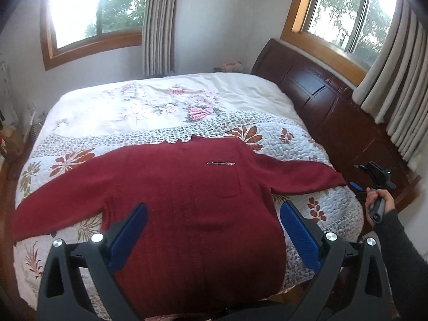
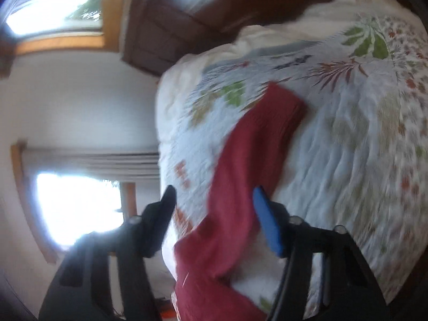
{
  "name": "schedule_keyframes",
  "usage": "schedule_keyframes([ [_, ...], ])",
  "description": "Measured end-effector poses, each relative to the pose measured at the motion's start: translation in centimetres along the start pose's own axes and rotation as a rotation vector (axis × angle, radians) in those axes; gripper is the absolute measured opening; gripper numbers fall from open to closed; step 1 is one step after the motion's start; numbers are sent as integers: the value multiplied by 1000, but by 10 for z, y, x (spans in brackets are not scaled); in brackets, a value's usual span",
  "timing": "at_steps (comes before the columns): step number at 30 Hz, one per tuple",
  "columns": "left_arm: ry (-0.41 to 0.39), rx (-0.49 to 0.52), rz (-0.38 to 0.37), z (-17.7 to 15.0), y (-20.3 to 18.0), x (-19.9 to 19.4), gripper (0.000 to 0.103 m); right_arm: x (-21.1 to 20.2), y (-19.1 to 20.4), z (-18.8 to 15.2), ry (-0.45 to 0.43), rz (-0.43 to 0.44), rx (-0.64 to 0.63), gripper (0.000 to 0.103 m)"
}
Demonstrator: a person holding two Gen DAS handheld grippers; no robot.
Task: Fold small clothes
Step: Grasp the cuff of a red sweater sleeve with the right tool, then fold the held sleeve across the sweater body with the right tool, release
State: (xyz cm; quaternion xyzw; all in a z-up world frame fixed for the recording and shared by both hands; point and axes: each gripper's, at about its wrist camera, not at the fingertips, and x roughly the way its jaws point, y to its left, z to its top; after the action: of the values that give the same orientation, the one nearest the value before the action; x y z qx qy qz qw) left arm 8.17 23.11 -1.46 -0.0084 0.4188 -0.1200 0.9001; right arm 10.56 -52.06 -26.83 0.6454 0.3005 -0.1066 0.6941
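Both my grippers, left [image 1: 212, 215] and right [image 2: 214, 206], gape empty; the red sweater's [image 1: 187, 200] sleeve [image 2: 256, 144] lies between my right fingers, where a shallow pinch could slip and drag it crooked.

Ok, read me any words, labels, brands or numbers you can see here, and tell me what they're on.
No text can be read in either view.
Red sweater: a thin silvery strip on the chest may hold lettering, but it is too small to read.
Floral quilt: pattern only, no writing.
Right wrist view: too blurred to show any text.
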Motion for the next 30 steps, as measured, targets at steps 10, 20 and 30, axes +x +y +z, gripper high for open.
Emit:
schedule_keyframes([
  [10,59,-64,62,2,-20,10,99,38,-57,42,-19,-30,145,56],
  [20,69,-106,40,3,-36,11,99,54,-67,57,-19,-11,135,57],
  [30,95,-216,-42,-4,-21,11,99,48,-54,63,-22,-4,64,21],
])
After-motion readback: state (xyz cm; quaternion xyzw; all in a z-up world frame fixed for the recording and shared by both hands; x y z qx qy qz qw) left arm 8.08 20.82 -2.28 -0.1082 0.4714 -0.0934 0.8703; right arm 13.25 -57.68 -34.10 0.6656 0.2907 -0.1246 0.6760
